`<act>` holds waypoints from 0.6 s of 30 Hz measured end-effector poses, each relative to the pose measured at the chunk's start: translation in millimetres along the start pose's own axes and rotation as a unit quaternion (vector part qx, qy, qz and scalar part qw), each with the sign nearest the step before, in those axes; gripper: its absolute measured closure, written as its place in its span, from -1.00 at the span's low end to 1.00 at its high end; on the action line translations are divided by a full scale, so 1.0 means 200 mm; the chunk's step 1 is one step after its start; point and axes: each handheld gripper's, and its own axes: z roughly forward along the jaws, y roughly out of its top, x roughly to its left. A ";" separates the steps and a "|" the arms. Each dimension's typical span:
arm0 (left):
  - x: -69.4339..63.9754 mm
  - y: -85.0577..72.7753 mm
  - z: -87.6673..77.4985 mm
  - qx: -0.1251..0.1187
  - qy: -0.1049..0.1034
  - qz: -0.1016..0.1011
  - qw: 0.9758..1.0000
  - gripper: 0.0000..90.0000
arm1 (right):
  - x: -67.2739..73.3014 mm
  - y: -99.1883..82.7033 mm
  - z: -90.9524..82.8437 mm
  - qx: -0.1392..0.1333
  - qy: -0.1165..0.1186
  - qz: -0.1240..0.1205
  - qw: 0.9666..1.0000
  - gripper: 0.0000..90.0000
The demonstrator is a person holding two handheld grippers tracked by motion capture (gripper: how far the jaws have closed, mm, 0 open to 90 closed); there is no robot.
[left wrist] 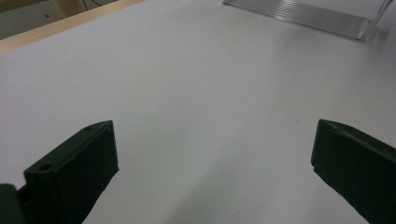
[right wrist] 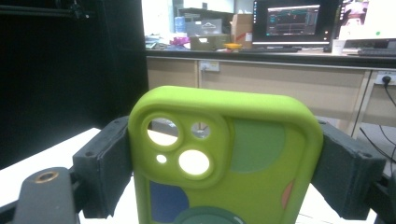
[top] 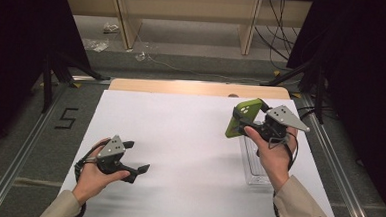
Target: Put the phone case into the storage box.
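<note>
At right centre of the high view we have the right gripper (top: 243, 125) lifted off the white counter (top: 179, 138), fingers clamped across the sides of a green phone case (top: 241, 116) held upright. A clear plastic stand (top: 254, 164) sits on the counter just below and behind that hand, toward lower right. The left gripper (top: 137, 158) rests low at lower left, fingers apart, nothing between them, well apart from the case. We judge the step in hand is carrying the case, likely toward the stand; do it well by keeping the case upright and coming down slowly, so the bottom edge meets the stand squarely.

In the left gripper view, both fingers (left wrist: 74, 168) rise at the bottom corners, wide apart over bare counter. The ribbed edge of the clear stand (left wrist: 308, 16) shows at the upper right. We'd keep this hand free to steady the stand if it slides.

In the right gripper view, the case (right wrist: 224, 163) sits mid-frame, camera cutouts at its upper left, one finger (right wrist: 105, 163) pressing each side. The grip looks even and the case level. Soft silicone can flex, so we shouldn't squeeze harder, and should release only once it rests.
</note>
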 end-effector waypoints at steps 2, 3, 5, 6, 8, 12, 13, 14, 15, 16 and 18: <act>0.01 0.00 -0.01 0.000 0.002 -0.002 1.000 -1.00 | -0.01 0.00 0.00 0.001 -0.004 0.001 1.000 -0.63; 0.01 -0.01 -0.01 0.000 0.004 -0.003 1.000 -1.00 | -0.01 0.00 -0.01 -0.001 -0.006 0.001 1.000 -0.63; 0.02 -0.01 -0.01 -0.002 0.005 -0.005 1.000 -0.99 | -0.02 0.01 -0.01 -0.002 -0.008 0.003 1.000 -0.63; 0.02 -0.01 -0.01 -0.002 0.005 -0.005 1.000 -0.99 | -0.03 0.01 -0.01 -0.002 -0.009 0.003 1.000 -0.63; 0.01 -0.01 -0.01 -0.001 0.005 -0.004 1.000 -0.99 | -0.03 0.01 -0.01 -0.002 -0.011 0.003 1.000 -0.63; 0.01 -0.01 -0.01 0.000 0.004 -0.003 1.000 -0.99 | -0.05 0.01 -0.01 0.000 -0.016 0.004 1.000 -0.63; 0.01 -0.01 -0.01 0.000 0.003 -0.004 1.000 -0.99 | -0.05 0.00 -0.01 0.000 -0.017 0.004 1.000 -0.63; 0.01 -0.01 -0.01 0.000 0.004 -0.004 1.000 -0.99 | -0.05 0.00 -0.01 0.002 -0.019 0.004 1.000 -0.63; 0.01 -0.01 -0.01 -0.001 0.004 -0.004 1.000 -0.99 | -0.05 0.00 -0.01 0.003 -0.019 0.004 1.000 -0.63; 0.01 -0.01 -0.01 -0.001 0.004 -0.004 1.000 -0.99 | -0.06 0.00 -0.01 0.003 -0.020 0.004 1.000 -0.63; 0.01 -0.01 -0.01 0.000 0.004 -0.004 1.000 -0.99 | -0.06 0.00 -0.01 0.002 -0.023 0.005 1.000 -0.63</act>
